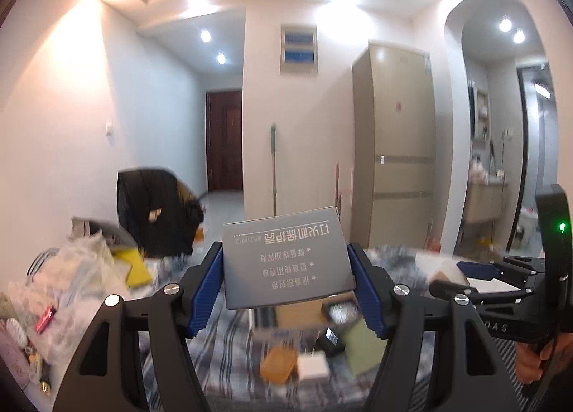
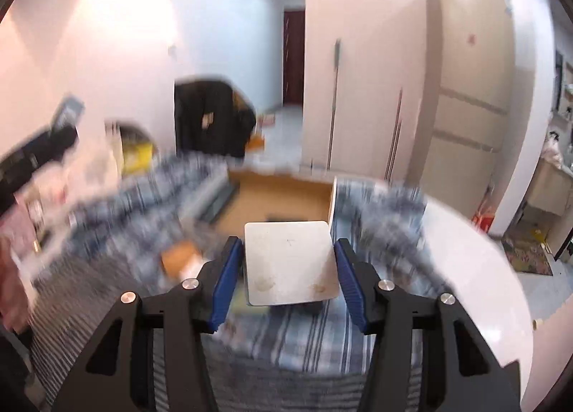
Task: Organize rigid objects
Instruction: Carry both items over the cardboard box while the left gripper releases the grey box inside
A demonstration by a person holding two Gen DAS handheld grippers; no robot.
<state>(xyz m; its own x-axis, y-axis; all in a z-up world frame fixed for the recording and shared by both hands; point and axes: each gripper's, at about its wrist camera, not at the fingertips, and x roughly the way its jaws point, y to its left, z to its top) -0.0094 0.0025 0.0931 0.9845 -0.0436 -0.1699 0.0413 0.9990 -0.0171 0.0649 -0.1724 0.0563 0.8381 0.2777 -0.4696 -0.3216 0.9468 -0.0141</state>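
Aloft, left gripper [image 1: 288,265] clamped on grey box [image 1: 286,256], right gripper [image 2: 286,270] clasping white box [image 2: 290,261].

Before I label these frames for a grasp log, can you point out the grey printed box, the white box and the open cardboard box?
grey printed box [image 1: 286,261]: left wrist view, middle of its printed face.
white box [image 2: 290,263]: right wrist view, middle of its top face.
open cardboard box [image 2: 275,197]: right wrist view, bare brown floor inside.

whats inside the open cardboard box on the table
In the cardboard box only a bare brown floor and one dark flat item show; the white box in the right hand-held gripper hides the near part.
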